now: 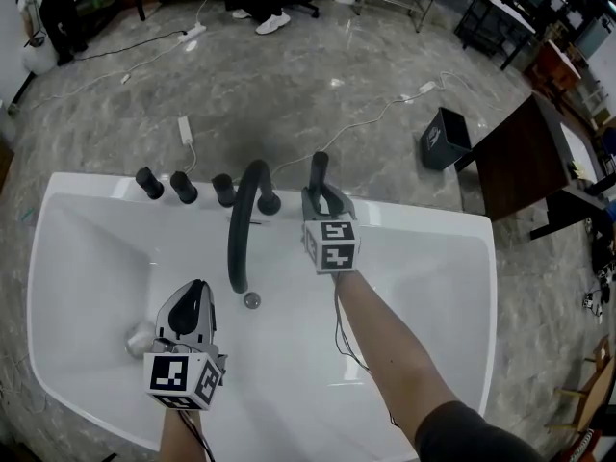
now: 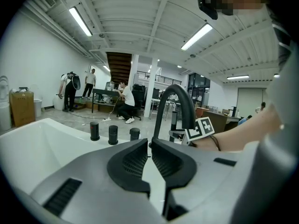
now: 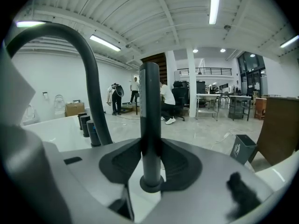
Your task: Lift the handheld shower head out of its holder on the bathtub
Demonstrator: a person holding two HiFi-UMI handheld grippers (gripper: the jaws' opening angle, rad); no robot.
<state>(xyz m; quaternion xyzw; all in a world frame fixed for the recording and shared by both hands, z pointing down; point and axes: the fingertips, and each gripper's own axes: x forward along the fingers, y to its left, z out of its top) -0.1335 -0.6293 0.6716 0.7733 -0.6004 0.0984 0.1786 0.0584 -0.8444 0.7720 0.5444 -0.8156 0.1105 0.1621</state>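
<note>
1. The white bathtub (image 1: 423, 221) takes up most of the head view. Its far rim carries, from left to right, three black knobs (image 1: 183, 187), the arched black spout (image 1: 241, 219) and the handheld shower head (image 1: 319, 168).
2. The shower head stands upright at the far rim, just to the right of the spout's foot. In the right gripper view its black stem (image 3: 150, 120) rises from a round collar (image 3: 152, 185).
3. The right gripper (image 1: 322, 194) is clamped on that stem low down, one jaw pressed to each side, just above the collar.
4. The space above the shower head is open. To its left the spout's arch stands close by; to its right the rim is bare.
5. The left gripper (image 1: 196, 287) hangs over the tub's basin, well apart from the shower head. Its jaws are together with nothing between them, as the left gripper view (image 2: 149, 143) shows.
6. The drain (image 1: 251, 300) lies between the two grippers, under the spout's mouth.
7. Beyond the far rim the grey floor (image 1: 289, 75) is open apart from white cables, and a black bin (image 1: 443, 139) stands off to the right.
</note>
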